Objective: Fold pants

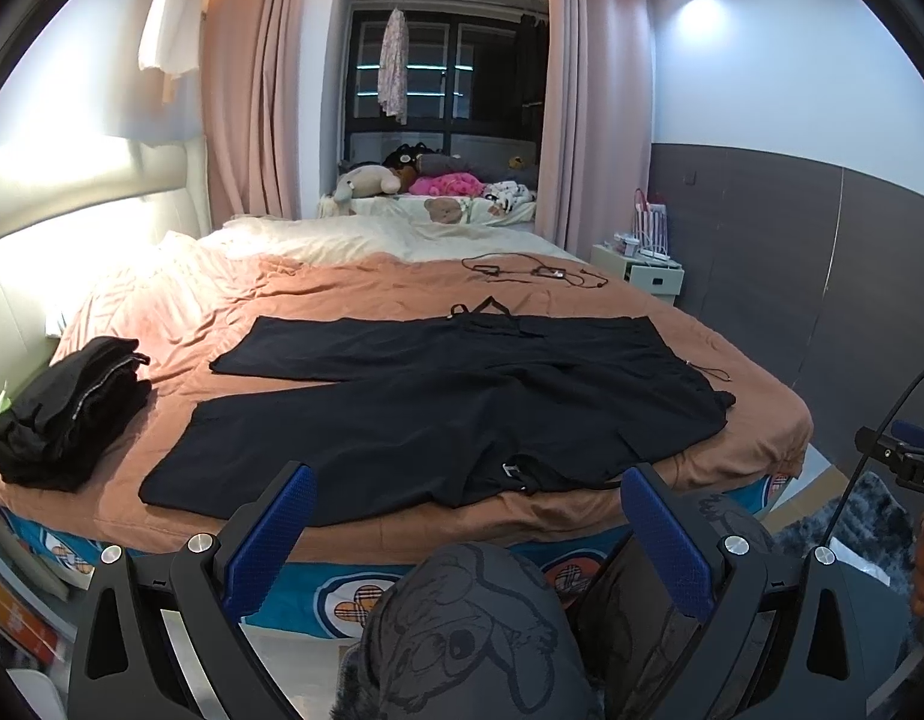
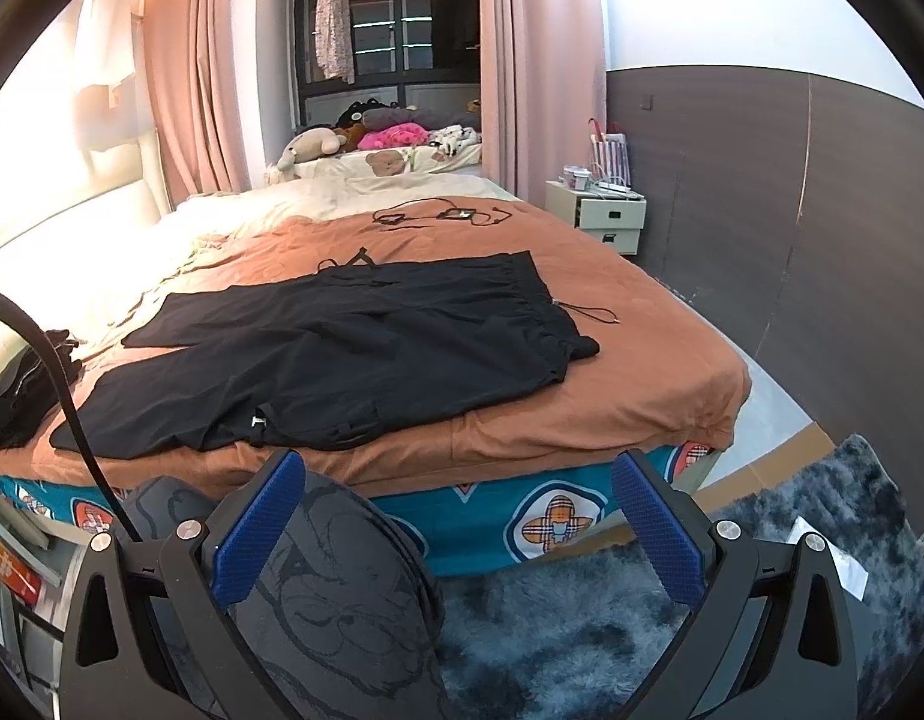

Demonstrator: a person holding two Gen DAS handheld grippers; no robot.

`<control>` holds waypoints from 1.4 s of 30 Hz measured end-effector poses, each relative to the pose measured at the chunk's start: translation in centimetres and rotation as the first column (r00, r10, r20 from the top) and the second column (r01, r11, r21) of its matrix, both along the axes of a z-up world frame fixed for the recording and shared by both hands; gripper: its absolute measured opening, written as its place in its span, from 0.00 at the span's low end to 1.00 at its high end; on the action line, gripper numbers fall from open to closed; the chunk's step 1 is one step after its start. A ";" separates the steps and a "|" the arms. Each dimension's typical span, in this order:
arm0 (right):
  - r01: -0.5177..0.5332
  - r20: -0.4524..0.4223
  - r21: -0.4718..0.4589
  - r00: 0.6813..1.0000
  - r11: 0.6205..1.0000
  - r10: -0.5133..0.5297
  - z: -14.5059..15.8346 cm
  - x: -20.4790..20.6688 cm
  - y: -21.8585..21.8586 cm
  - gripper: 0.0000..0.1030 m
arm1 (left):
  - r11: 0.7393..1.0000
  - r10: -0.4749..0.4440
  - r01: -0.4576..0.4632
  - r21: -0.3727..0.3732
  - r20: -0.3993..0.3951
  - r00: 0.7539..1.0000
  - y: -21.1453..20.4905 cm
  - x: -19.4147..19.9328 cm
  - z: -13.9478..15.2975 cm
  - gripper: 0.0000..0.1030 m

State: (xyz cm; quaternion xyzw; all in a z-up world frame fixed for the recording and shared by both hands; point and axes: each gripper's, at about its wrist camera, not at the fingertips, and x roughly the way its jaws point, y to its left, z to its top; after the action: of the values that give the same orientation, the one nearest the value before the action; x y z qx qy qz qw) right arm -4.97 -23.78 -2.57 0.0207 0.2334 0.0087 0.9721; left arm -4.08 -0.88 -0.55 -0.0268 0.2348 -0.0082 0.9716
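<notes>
While both tools hang back in front of the bed (image 1: 732, 462), the left gripper (image 1: 468, 510) has its jaws spread wide and holds nothing. The right gripper (image 2: 456, 495) is the same, wide and bare. Just past them, near the front edge of the bed, the black pants (image 1: 462, 402) lie flat on the brown blanket. At the bed's left side sits a pile of dark folded clothes (image 1: 66, 414). Farther back on the bed lie thin black cords (image 2: 438, 215). Behind the bed, soft toys (image 1: 372, 183) rest by the window.
</notes>
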 end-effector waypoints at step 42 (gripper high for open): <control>-0.047 -0.144 0.049 0.988 0.998 0.053 -0.6 12.9 -2.5 1.00 | 0.973 0.206 -0.219 -0.066 -0.166 0.964 13.5 9.3 -5.1 0.99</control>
State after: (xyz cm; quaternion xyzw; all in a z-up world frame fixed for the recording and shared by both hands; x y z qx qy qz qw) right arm 7.96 -26.28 -3.14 0.0376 0.3039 0.0370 0.9512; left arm 5.25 12.67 -5.64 -0.0933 0.3061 0.0884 0.9433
